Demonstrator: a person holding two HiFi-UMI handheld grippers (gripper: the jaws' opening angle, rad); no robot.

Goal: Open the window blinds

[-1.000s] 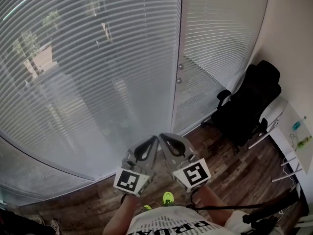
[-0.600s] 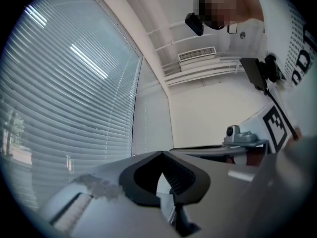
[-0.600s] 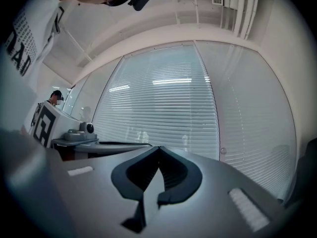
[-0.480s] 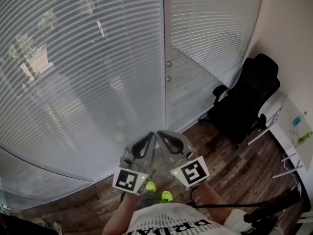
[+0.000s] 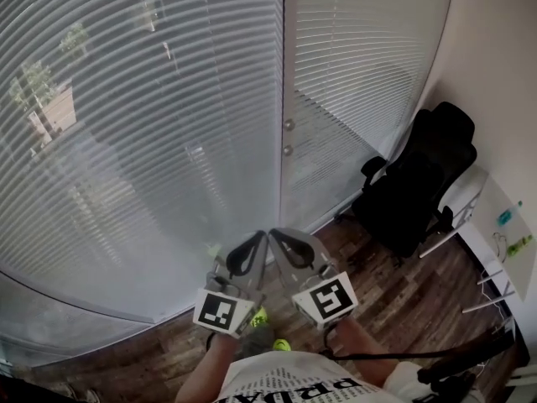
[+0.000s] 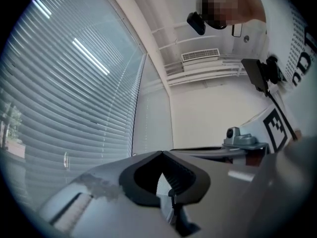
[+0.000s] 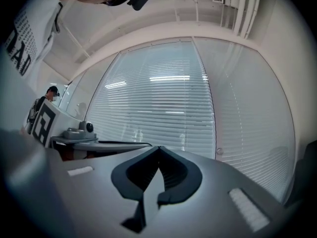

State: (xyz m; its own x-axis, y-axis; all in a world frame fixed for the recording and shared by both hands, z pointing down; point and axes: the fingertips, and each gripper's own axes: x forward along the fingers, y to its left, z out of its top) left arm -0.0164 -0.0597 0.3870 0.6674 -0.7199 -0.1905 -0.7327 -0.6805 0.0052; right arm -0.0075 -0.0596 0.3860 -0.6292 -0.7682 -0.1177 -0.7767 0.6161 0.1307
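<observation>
Closed white slatted blinds (image 5: 134, 141) cover the large window ahead, and a second blind panel (image 5: 361, 57) hangs to their right. Between the two runs a vertical frame post (image 5: 283, 74) with two small round knobs (image 5: 288, 126). My left gripper (image 5: 265, 236) and right gripper (image 5: 274, 234) are held side by side low in the head view, short of the blinds, with their tips almost meeting. Both are shut and hold nothing. The left gripper (image 6: 161, 153) has the blinds (image 6: 74, 98) on its left. The right gripper (image 7: 159, 148) points at the blinds (image 7: 158, 103).
A black office chair (image 5: 419, 183) stands in the corner at the right, next to a white desk (image 5: 487, 233) against the side wall. The floor (image 5: 394, 296) is dark wood. The person's neon-green shoes (image 5: 260, 316) show below the grippers.
The person has stepped, and the frame post with its knobs has shifted left and a little lower in the head view. Both grippers stay shut and side by side.
</observation>
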